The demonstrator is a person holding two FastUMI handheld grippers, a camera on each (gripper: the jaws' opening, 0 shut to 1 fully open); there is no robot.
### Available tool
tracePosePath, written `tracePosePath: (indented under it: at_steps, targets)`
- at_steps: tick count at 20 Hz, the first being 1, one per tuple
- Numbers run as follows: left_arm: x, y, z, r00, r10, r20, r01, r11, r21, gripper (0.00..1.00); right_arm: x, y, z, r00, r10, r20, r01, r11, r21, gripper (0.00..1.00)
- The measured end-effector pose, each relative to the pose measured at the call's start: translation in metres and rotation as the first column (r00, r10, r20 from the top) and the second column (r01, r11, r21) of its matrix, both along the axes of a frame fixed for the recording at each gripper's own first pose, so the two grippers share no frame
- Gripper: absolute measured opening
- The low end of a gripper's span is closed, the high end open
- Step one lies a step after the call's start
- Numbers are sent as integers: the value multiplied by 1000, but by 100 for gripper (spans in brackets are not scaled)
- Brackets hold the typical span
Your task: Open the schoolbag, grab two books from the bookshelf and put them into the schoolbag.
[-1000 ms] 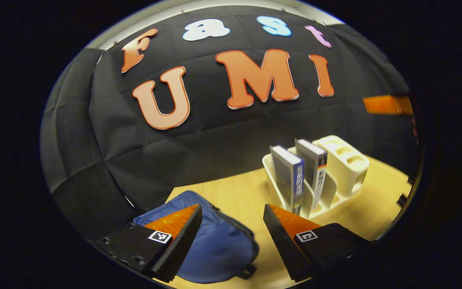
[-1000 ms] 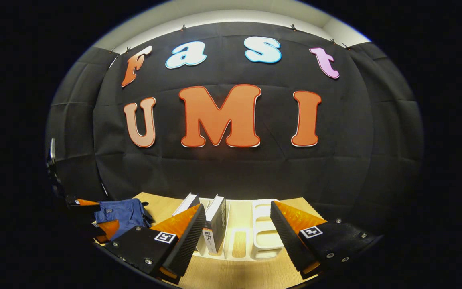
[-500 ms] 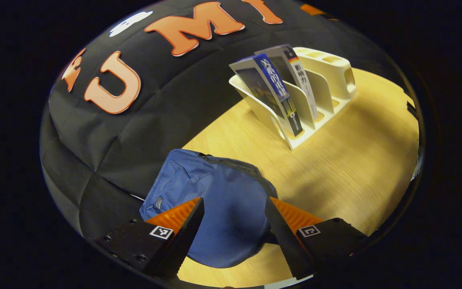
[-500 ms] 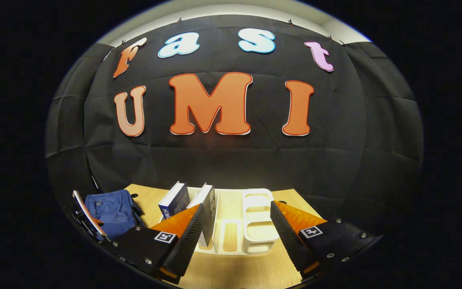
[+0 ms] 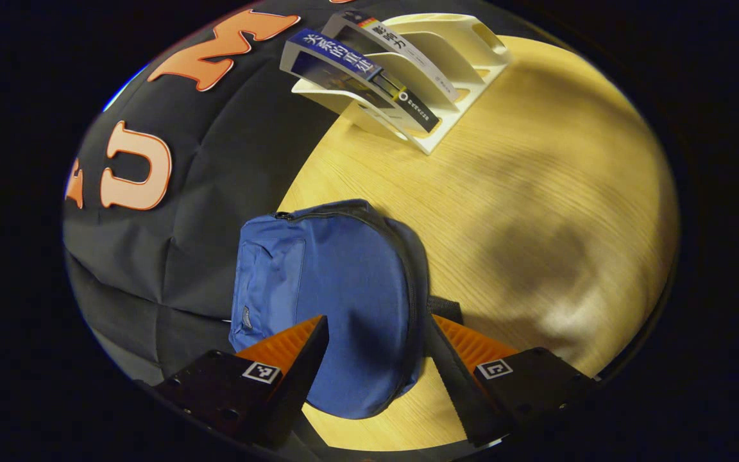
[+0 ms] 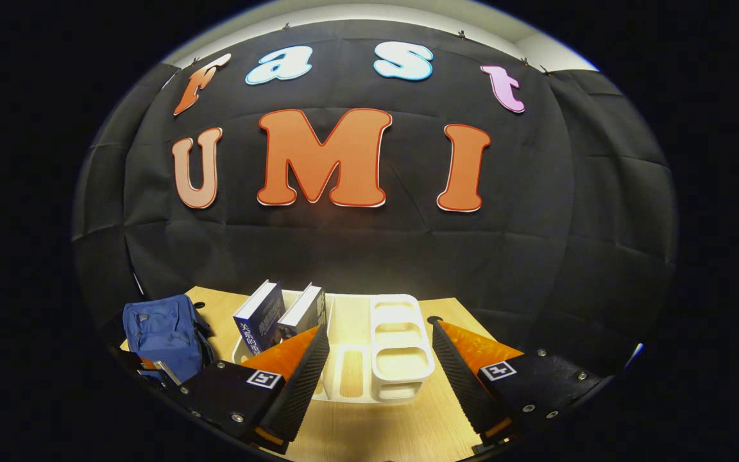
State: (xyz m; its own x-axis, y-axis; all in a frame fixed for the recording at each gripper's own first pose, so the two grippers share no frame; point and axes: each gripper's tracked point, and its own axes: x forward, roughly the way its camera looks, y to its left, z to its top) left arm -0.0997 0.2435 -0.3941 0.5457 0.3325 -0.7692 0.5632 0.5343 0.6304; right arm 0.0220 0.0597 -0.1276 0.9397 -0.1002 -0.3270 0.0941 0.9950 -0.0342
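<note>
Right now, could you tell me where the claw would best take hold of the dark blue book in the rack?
Probably the dark blue book by its free top end, coming from above: it leans in the white rack, whose dividers cover its lower faces beside the second book.

Booth wall is black cloth, creased into a grid of folds, pinned along the top edge. Pale ceiling strip above it. Light wood-grain table butts up against the cloth; lit from above, bright patches plus a soft dark shadow blob on the wood.
</note>
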Motion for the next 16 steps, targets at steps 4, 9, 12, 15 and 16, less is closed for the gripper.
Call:
tracePosePath:
  at_steps: [4, 9, 12, 15, 16]
  targets:
    - [-3, 3, -4, 997, 75, -24, -76, 996, -50, 65, 1, 5, 1, 1000, 12, 3, -12, 1000, 3, 96]
    - [8, 2, 17, 995, 105, 1, -104, 990, -92, 12, 5, 42, -8, 991, 127, -43, -126, 992, 28, 96]
    - [19, 2, 30, 991, 133, -9, -133, 979, -157, 8, 12, 86, -9, 962, 259, -90, -254, 965, 66, 96]
    - [31, 1, 57, 988, 150, 23, -141, 965, -221, 8, 21, 129, -16, 922, 354, -157, -323, 926, 193, 97]
    - [35, 1, 65, 988, 154, 28, -143, 959, -243, 8, 29, 137, -17, 912, 372, -174, -334, 918, 211, 96]
